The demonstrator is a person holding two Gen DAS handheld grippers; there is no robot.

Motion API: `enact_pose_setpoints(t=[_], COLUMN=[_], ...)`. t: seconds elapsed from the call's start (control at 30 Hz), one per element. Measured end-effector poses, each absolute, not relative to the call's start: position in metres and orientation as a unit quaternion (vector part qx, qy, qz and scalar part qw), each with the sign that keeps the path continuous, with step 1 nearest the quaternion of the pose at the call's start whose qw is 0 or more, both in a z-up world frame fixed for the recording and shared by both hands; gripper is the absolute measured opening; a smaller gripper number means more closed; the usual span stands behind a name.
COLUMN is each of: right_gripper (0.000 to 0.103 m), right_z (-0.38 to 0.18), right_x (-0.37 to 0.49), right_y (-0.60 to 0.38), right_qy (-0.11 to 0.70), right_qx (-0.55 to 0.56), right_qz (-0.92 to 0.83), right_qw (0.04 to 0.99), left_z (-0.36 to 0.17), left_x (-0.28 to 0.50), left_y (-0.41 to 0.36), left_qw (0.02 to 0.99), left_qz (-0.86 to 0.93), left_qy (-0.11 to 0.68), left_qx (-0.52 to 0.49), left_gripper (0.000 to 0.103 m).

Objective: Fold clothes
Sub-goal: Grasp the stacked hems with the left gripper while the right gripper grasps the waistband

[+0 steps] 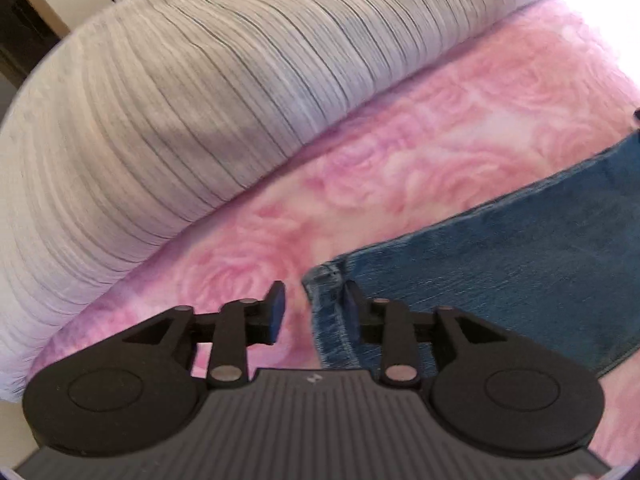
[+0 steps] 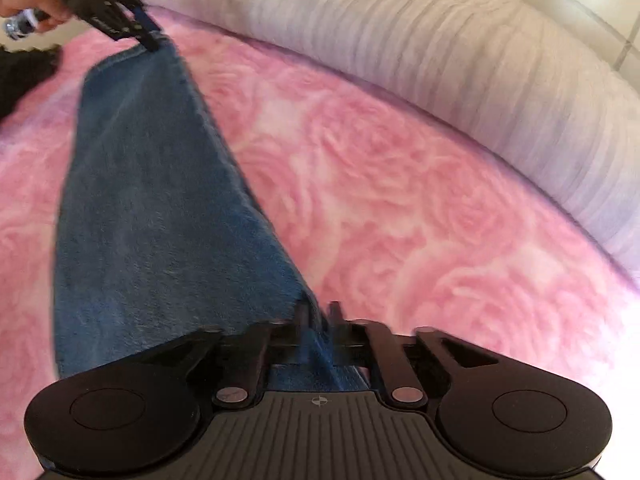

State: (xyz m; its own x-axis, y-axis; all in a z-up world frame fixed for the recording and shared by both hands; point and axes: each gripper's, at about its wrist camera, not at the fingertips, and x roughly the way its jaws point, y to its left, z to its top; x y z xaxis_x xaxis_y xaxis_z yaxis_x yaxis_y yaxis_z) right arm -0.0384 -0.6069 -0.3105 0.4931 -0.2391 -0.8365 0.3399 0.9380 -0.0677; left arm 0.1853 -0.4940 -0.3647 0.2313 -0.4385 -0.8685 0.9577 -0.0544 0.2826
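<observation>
Jeans (image 2: 160,216) lie stretched flat across a pink blanket (image 2: 400,184), one long blue denim strip running from one gripper to the other. Right gripper (image 2: 318,312), black plastic with ribbed body and round side discs, sits over the near denim edge; the fabric corner runs up between its two fingers, which stand close on either side of it, but motion blur hides whether the pads press, so grip can't be told. Denim there looks fuzzy and soft with blur, edge seam darker.

Left gripper (image 1: 314,300) has its jaws parted, pink blanket visible in the gap. Its right finger (image 1: 352,300) rests on the stitched hem at the other end of the jeans (image 1: 500,260); left finger (image 1: 278,304) hangs over bare blanket, so nothing is pinched. Hem shows faded, double-stitched, slightly rumpled denim.

From the right wrist view, the left gripper (image 2: 150,42) touches the far denim end, held by a hand (image 2: 28,0).

Blanket is plush, printed with big pale roses. Behind it runs a long grey-white cushion (image 1: 200,92), ribbed with fine dark lines, rounded like a bolster.
</observation>
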Motion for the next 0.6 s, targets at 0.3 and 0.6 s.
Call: enact_pose_setpoints(t=[0.3, 0.6], right_gripper=[0.037, 0.042], right_z=[-0.317, -0.285], right_x=[-0.063, -0.094], right_y=[-0.572, -0.513], right_qy=[0.489, 0.472], right_qx=[0.103, 0.124], right_qz=[-0.208, -0.237], right_qw=[0.841, 0.840], left_z=[-0.344, -0.406], left_x=[0.152, 0.135], left_y=[-0.422, -0.423], left_qw=[0.607, 0.500], left_qz=[-0.595, -0.616], left_qy=[0.176, 0.175], left_qx=[0.496, 0.583], left_gripper=[0.031, 0.045])
